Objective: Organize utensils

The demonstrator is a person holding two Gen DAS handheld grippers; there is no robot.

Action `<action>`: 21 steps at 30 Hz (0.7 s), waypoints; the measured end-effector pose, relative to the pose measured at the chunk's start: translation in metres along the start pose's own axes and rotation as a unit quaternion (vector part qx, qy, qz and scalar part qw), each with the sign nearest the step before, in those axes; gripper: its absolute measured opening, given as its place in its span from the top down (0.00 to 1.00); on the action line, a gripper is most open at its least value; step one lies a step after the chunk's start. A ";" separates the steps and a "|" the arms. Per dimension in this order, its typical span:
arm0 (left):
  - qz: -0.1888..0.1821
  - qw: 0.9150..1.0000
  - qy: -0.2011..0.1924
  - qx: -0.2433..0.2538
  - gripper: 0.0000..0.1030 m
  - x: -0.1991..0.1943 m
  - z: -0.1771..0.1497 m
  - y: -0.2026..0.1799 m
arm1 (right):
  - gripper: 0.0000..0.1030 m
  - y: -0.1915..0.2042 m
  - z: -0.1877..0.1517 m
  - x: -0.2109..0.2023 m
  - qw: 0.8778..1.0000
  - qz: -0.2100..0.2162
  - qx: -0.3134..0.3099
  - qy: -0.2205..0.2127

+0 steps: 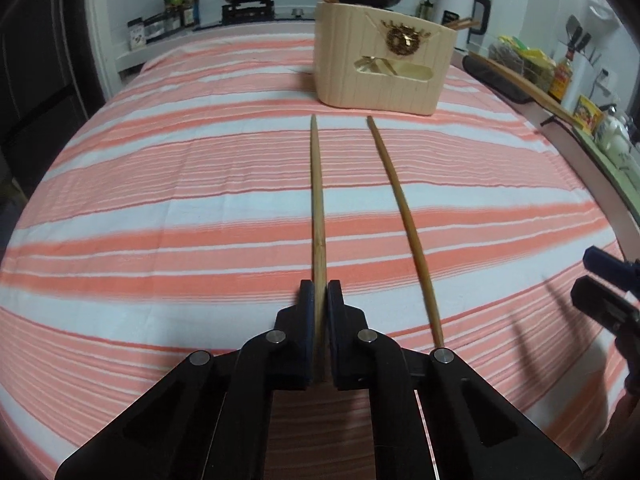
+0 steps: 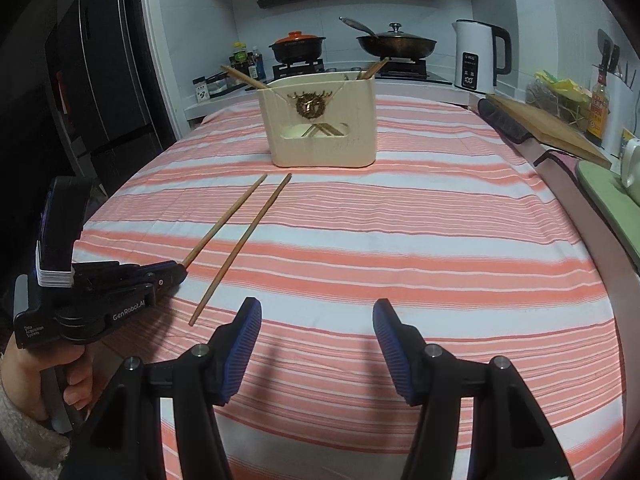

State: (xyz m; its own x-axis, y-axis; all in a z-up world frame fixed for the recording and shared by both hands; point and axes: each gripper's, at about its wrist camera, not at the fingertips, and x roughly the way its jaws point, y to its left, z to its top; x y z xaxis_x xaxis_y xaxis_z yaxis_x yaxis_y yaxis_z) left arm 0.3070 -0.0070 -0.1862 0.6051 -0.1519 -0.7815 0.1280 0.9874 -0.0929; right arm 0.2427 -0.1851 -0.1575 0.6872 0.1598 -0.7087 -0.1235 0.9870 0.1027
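Observation:
Two wooden chopsticks lie side by side on the striped cloth, pointing at a cream utensil holder (image 1: 380,68) (image 2: 322,120) that has other chopsticks standing in it. My left gripper (image 1: 319,292) (image 2: 182,270) is shut on the near end of the left chopstick (image 1: 317,200) (image 2: 226,220). The right chopstick (image 1: 404,216) (image 2: 244,244) rests free on the cloth beside it. My right gripper (image 2: 317,312) hovers open over the cloth to the right of both chopsticks, with nothing between its fingers; its tip shows at the right edge of the left wrist view (image 1: 604,280).
The table is covered by an orange-and-white striped cloth (image 2: 400,240). Behind it are a stove with a pot (image 2: 296,46) and a pan (image 2: 396,44), a white kettle (image 2: 478,56), a cutting board (image 2: 548,124) and bottles on the right. A hand (image 2: 44,364) grips the left tool.

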 end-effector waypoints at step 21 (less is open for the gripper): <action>-0.014 1.000 0.007 -0.016 0.95 0.000 -0.003 0.005 | 0.94 0.022 0.011 0.067 0.994 -0.058 -0.059 0.069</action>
State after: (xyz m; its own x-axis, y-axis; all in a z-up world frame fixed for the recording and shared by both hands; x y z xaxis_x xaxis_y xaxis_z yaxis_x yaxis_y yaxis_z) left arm 0.3054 -0.0024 -0.1888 0.5912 -0.1791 -0.7864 0.1195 0.9837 -0.1342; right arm 0.2944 -0.1523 -0.1949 0.5978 0.0340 -0.8009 -0.1378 0.9886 -0.0610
